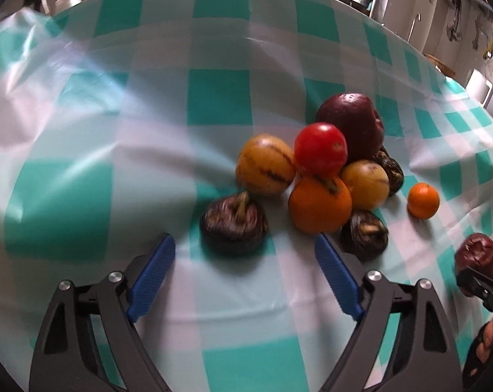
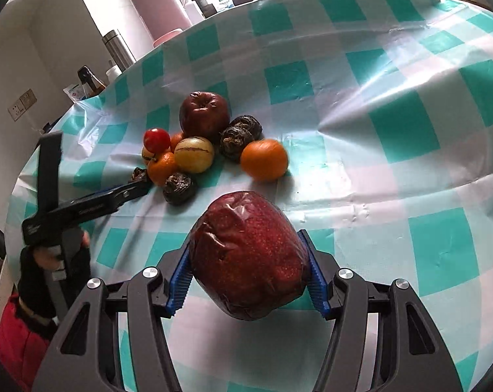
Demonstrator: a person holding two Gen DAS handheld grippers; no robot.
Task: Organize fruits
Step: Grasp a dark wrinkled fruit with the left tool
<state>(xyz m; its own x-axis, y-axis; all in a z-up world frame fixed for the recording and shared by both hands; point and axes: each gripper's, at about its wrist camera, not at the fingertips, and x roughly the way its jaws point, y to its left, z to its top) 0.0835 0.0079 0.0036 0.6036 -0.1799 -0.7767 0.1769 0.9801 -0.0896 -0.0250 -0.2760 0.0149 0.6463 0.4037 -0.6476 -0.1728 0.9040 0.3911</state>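
teal-and-white checked tablecloth (image 2: 393, 124), glossy plastic, creased; bears all items. landmark for every entry: large dark-red apple (image 2: 204, 112) at the far side of the fruit pile.

1. pile, touching or just in front of the landmark apple: 1 red tomato (image 1: 320, 149) perched on top, 2 yellow striped melons (image 1: 265, 164), 1 orange (image 1: 320, 204), several dark shrivelled purple fruits (image 1: 364, 234). judged gathered here so like kinds can be sorted out.

2. small orange (image 1: 423, 201), just to the right of the pile in the left wrist view, apart from the landmark apple; loose.

3. dark purple fruit with stalk (image 1: 234, 225), nearest the left camera, well in front of the landmark apple and slightly clear of the pile.

4. left gripper (image 1: 245, 251): jaws wide apart, empty, blue pads (image 1: 155, 269) either side of item 3's near edge but not touching it. judged lined up to pick it.

5. wrinkled red apple (image 2: 249, 258): well in front of the landmark apple, lifted off the cloth.

6. right gripper (image 2: 248, 281): partly closed, both pads pressed on item 5's flanks; held across its widest part, probably for a steady carry to its group.
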